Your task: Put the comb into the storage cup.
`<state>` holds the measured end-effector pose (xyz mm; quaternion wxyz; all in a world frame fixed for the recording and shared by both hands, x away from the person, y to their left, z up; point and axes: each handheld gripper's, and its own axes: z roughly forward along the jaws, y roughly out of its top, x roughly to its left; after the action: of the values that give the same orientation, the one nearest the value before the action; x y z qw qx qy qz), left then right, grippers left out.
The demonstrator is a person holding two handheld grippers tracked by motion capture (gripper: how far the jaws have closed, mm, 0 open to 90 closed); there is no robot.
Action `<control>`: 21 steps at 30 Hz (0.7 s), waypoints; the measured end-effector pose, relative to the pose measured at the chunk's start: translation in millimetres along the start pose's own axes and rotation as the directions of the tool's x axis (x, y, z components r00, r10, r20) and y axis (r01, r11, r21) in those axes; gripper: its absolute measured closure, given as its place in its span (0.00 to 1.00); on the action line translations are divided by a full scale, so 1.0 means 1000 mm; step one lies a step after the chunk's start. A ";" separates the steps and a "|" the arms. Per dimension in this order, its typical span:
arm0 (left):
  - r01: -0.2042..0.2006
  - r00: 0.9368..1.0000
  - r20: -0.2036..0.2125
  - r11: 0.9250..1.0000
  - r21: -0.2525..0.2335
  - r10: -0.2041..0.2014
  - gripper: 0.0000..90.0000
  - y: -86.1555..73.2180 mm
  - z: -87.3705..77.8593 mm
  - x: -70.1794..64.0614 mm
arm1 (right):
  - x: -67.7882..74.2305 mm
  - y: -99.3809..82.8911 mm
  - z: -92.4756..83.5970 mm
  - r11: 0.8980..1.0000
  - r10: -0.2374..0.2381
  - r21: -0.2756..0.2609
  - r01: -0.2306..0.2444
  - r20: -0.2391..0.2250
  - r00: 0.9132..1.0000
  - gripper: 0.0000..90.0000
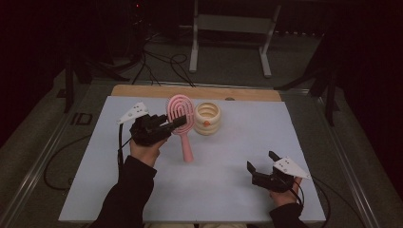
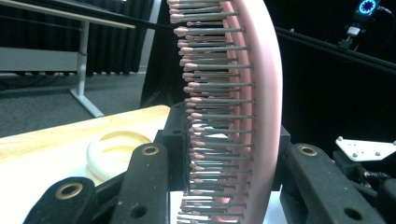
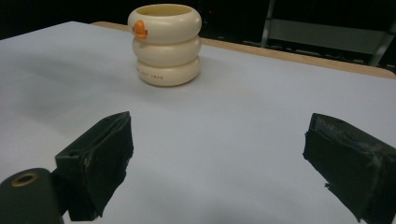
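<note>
Both black two-fingered grippers, left gripper [image 1: 175,122] and right gripper [image 1: 262,160], carry brass-ringed screw holes, grey three-cornered plates, trailing black cables; the person wears dark long sleeves [image 1: 124,199].

L tongs [image 1: 177,121] grip pink brush [image 1: 182,121] by cream cup [image 1: 207,118]; R tongs [image 1: 261,162] open.

Dark room, grey floor [image 1: 228,57], white metal stand [image 1: 228,28] behind table.

A pink hairbrush [image 1: 181,115] with grey, pink-tipped bristles is seen. Beside it, a cream cup [image 1: 207,118] of 3 stacked rings is marked with an orange spot. Beneath it, a white mat [image 1: 247,142] is edged by tan wood.
</note>
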<state>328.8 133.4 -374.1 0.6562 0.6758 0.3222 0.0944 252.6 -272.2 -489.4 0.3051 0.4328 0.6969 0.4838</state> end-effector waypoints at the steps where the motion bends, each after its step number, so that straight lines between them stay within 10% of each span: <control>1: 0.002 1.000 -0.001 1.000 -0.001 -0.002 0.72 0.001 0.000 0.000 | 0.000 0.000 0.000 1.000 0.000 0.000 0.000 -0.001 1.000 0.09; 21: -0.038 0.998 -0.042 0.999 0.000 0.038 0.72 0.025 0.006 0.005 | -0.001 -0.002 0.001 1.000 0.007 0.002 -0.007 0.006 1.000 0.09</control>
<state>343.7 132.6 -352.1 0.6479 0.6792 0.3230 0.1210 253.5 -273.2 -492.0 0.3051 0.4371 0.6949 0.4826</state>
